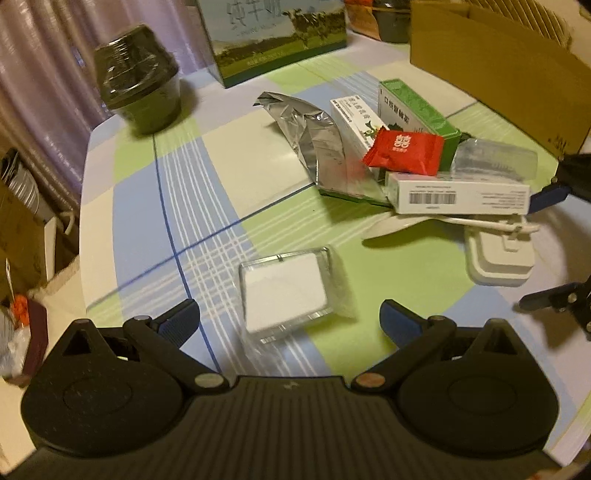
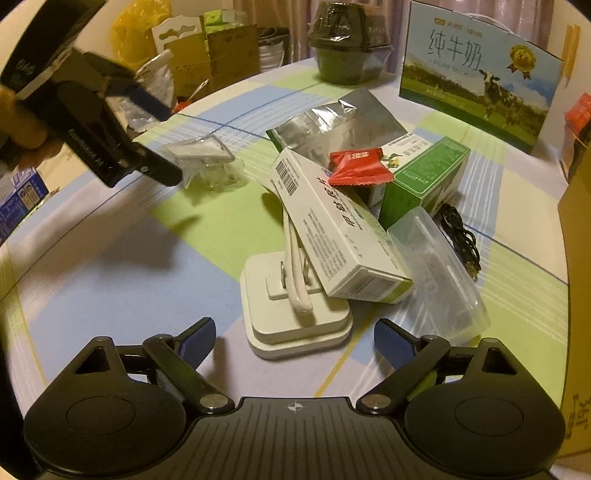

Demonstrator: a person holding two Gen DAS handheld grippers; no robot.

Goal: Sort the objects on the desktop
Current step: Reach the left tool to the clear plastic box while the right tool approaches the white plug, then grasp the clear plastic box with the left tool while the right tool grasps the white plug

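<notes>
A small clear plastic case with a white insert [image 1: 283, 291] lies on the checked tablecloth just ahead of my open, empty left gripper [image 1: 290, 316]; it also shows in the right wrist view [image 2: 201, 158]. A pile sits beyond: silver foil pouch [image 1: 314, 129], white medicine boxes [image 1: 461, 197], green box [image 1: 417, 110], red sachet [image 1: 404, 151], clear plastic box [image 2: 439, 266]. A white charger with cable [image 2: 295, 317] lies just ahead of my open, empty right gripper [image 2: 293, 341].
A dark wrapped cup [image 1: 138, 96] and a milk carton box [image 1: 277, 33] stand at the table's far side. A cardboard box [image 1: 498, 70] stands at the right. A black cable [image 2: 461, 240] lies by the green box. Clutter sits beyond the table's left edge.
</notes>
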